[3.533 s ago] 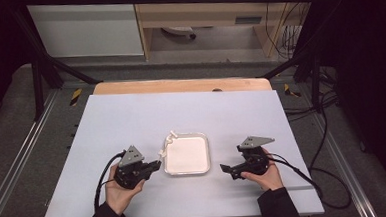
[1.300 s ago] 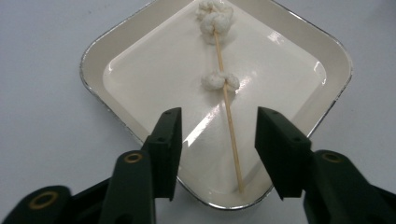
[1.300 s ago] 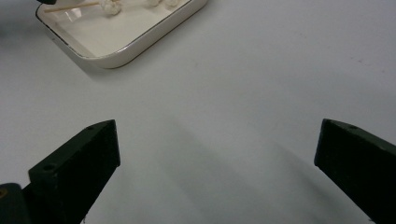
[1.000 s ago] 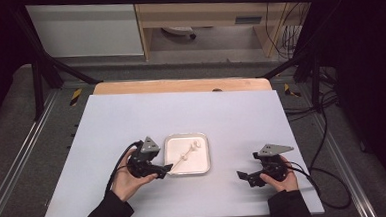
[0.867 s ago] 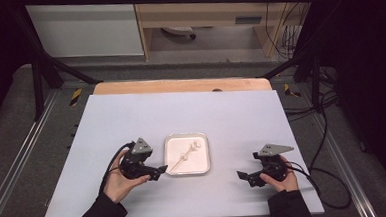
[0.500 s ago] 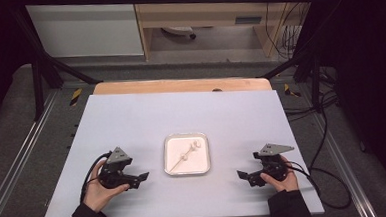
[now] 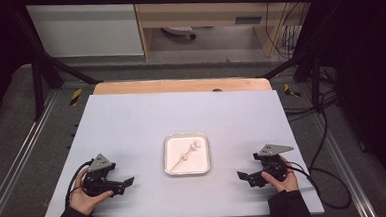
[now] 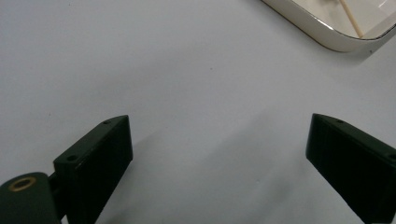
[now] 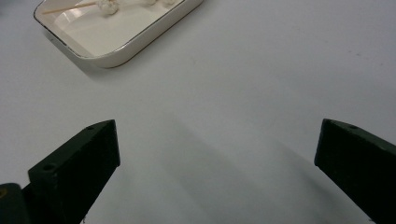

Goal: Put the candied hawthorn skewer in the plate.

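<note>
A white tray [image 7: 188, 173] sits at the table's middle, and a wooden skewer [image 7: 185, 156] with small white balls on it lies inside. My left gripper [image 7: 129, 184] rests low at the front left, well apart from the tray. Its jaws have just been opening and stand wide with nothing between them [image 8: 219, 158]. The tray's corner [image 8: 322, 38] and the skewer's stick [image 8: 350, 19] show at the top right of the left gripper view. My right gripper [image 7: 242, 176] waits at the front right, open and empty [image 9: 217, 163], facing the tray [image 9: 126, 49] and the skewer [image 9: 106, 6].
The pale table top [image 7: 181, 109] ends in a wooden strip [image 7: 180, 85] at the back. Black frame bars and cables stand beyond the table's sides. A cable [image 7: 330, 191] trails off the right gripper toward the table's right edge.
The left gripper has drawn back leftward from the tray's side to the front left of the table, and its jaws have spread. The skewer stays in the tray. The right gripper has kept still.
</note>
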A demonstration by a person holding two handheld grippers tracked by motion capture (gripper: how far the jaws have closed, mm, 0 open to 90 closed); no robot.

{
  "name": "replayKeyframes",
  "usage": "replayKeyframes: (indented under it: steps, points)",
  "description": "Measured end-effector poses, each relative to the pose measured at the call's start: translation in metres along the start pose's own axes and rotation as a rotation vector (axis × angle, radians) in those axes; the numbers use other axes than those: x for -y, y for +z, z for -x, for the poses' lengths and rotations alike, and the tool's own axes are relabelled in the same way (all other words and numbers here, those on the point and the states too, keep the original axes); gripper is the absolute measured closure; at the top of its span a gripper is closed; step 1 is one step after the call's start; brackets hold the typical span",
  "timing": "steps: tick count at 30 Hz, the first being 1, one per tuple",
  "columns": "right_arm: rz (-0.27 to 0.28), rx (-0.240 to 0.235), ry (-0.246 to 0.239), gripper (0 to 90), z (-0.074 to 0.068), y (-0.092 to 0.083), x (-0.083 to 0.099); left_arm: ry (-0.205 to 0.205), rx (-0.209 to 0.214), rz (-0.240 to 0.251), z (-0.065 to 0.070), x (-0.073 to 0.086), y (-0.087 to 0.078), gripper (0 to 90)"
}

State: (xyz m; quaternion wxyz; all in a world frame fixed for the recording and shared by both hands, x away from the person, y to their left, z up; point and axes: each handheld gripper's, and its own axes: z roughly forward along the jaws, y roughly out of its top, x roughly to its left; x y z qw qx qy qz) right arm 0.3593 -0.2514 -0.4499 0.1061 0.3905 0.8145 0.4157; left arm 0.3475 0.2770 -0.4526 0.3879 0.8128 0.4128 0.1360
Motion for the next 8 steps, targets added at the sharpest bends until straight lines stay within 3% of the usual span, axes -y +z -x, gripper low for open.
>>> replayKeyframes:
  steps: [8]
  points:
    - [-0.008,-0.004,-0.004,0.7,-0.0004,0.0007,0.0005,0.002,-0.001,0.004,-0.0005,0.0012,-0.0018,7.3]
